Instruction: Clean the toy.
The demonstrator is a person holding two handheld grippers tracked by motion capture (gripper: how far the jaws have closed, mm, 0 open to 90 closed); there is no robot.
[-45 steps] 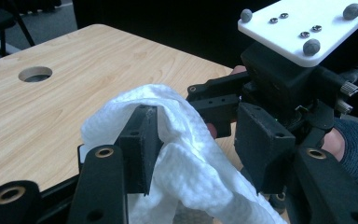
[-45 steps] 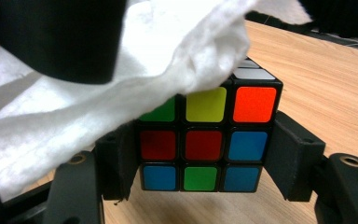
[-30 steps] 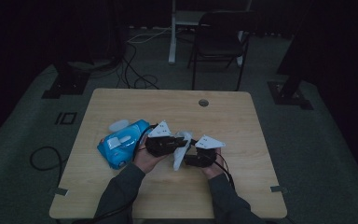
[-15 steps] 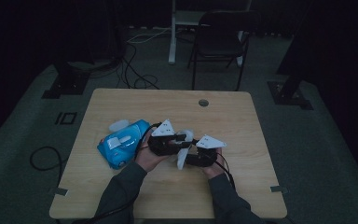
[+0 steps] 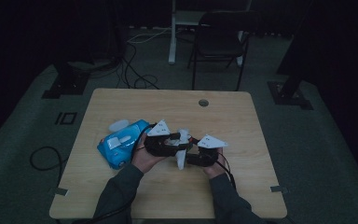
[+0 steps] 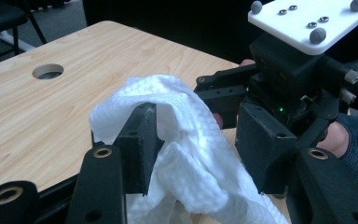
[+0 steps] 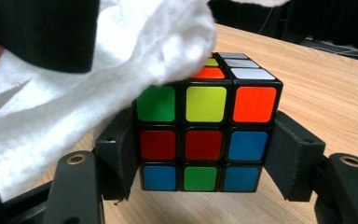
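Observation:
My right gripper [image 7: 205, 135] is shut on a Rubik's cube [image 7: 205, 140], its pads pressing the cube's left and right faces just above the table. A white wipe [image 7: 74, 102] lies over the cube's top left corner. My left gripper [image 6: 200, 149] is shut on that bunched wipe [image 6: 186, 135], and beyond it stands the right gripper [image 6: 284, 84] with its white plate. In the high view both hands meet at the table's middle: left gripper [image 5: 182, 139], right gripper [image 5: 189, 160], and the wipe [image 5: 181, 159] hanging between them.
A blue pack of wipes [image 5: 121, 142] lies on the wooden table [image 5: 223, 116] just left of the hands. A round cable hole [image 5: 203, 102] sits near the far edge. A chair [image 5: 219, 42] stands beyond the table.
The wipe has shifted a little between the two grippers. Both hands stay at the middle of the table.

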